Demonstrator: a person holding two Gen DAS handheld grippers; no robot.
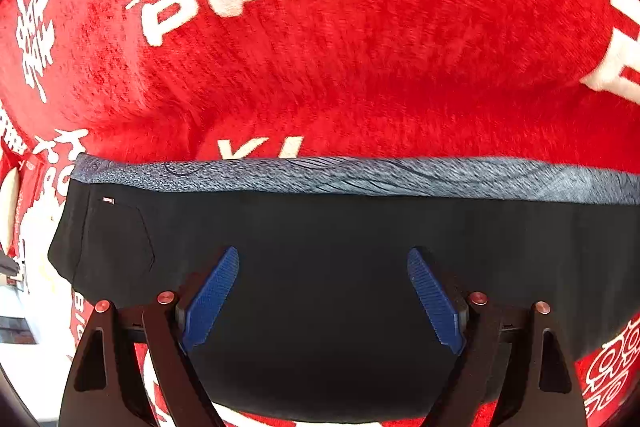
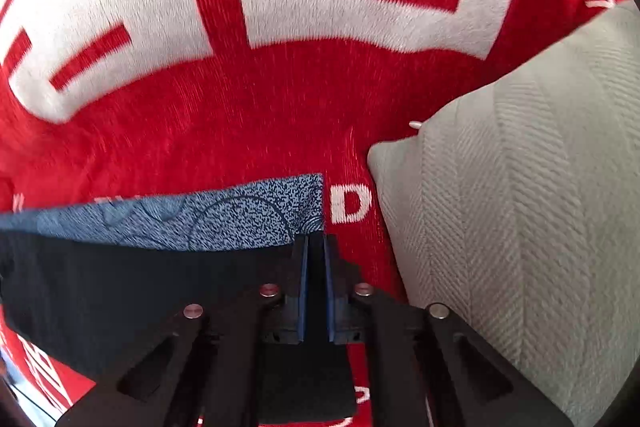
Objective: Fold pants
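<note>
Currently, left gripper: jaws spread wide above the black pants, holding nothing.
Right gripper: clamped on pants' edge.
Pants: on red blanket; lower part cut off.
Grey cushion: right, partly cropped.

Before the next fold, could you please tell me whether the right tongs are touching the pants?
Touching. The right wrist view shows the right tongs shut on the black pants, with cloth pinched between the blue pads beside the blue waistband.
</note>
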